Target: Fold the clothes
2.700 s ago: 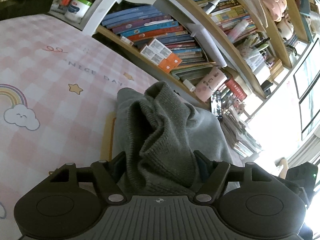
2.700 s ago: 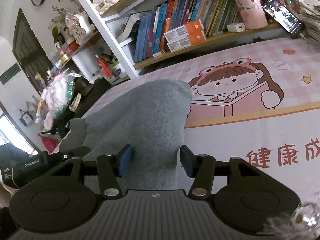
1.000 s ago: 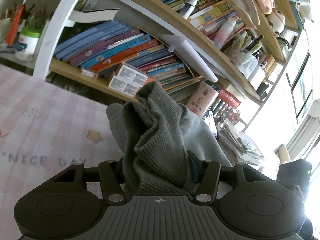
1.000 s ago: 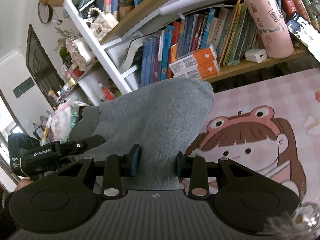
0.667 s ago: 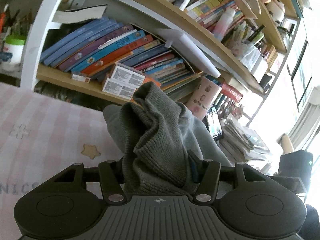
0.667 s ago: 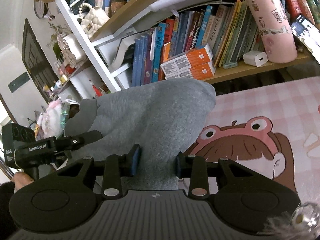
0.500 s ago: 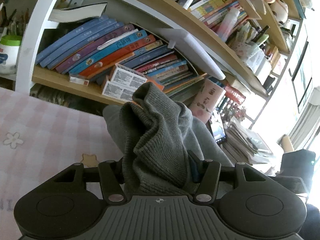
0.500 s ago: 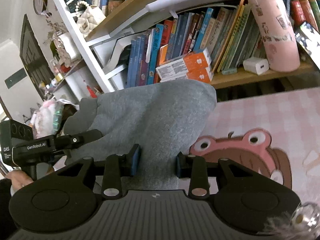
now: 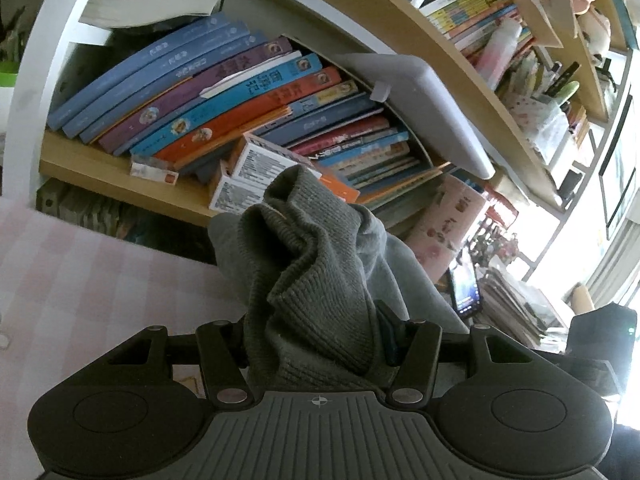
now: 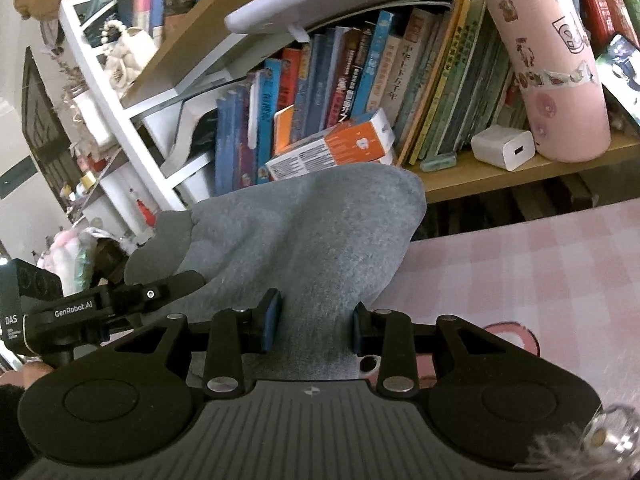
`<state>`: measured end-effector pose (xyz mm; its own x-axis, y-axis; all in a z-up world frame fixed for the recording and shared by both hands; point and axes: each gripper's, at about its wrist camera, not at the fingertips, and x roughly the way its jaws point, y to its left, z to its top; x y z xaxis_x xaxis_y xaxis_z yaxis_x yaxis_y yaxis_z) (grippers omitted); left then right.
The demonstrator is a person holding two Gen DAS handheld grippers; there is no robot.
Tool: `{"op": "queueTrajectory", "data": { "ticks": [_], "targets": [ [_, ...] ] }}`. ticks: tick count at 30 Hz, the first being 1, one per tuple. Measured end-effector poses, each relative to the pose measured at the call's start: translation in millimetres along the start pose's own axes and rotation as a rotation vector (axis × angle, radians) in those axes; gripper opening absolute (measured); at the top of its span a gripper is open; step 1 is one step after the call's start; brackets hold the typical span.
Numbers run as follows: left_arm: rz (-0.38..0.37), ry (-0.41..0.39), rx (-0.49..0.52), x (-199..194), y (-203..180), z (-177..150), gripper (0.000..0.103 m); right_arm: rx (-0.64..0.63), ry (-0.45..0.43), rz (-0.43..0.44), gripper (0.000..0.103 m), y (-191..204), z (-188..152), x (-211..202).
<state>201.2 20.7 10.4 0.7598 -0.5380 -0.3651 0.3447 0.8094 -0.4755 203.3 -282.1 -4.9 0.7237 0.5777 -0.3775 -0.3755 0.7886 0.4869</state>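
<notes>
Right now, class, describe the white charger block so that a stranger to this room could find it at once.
Start at the wooden shelf packed with books, just behind the pink checked surface. Near the shelf's right end stands a tall pink cup; the white charger block sits at its foot, on its left. It is the only small plain white cube there, with one slot-shaped port facing outward.

Setting: a lived-in home room, likely a child's bedroom or study corner. Evidence — wooden bookshelf (image 9: 120, 168) crammed with leaning children's books (image 9: 224, 96); pink tumbler (image 10: 552, 60) with cartoon stickers and a white charger plug (image 10: 503, 151) on the shelf board; phone (image 9: 464, 289) propped beside stacked papers; pink checked cartoon-print cover (image 10: 540, 264) spread below; plush toy (image 10: 68, 256) and trinkets on a white side rack (image 10: 120, 92)
</notes>
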Motion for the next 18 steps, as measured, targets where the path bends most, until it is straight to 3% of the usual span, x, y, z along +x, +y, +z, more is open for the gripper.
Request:
{"op": "queueTrajectory", "data": {
  "ticks": [18],
  "targets": [
    [0.007,-0.008,-0.021,31.0,23.8,3.4,0.056,0.044,0.022,-0.019,0.032,-20.5,6.1,30.2]
  ]
}}
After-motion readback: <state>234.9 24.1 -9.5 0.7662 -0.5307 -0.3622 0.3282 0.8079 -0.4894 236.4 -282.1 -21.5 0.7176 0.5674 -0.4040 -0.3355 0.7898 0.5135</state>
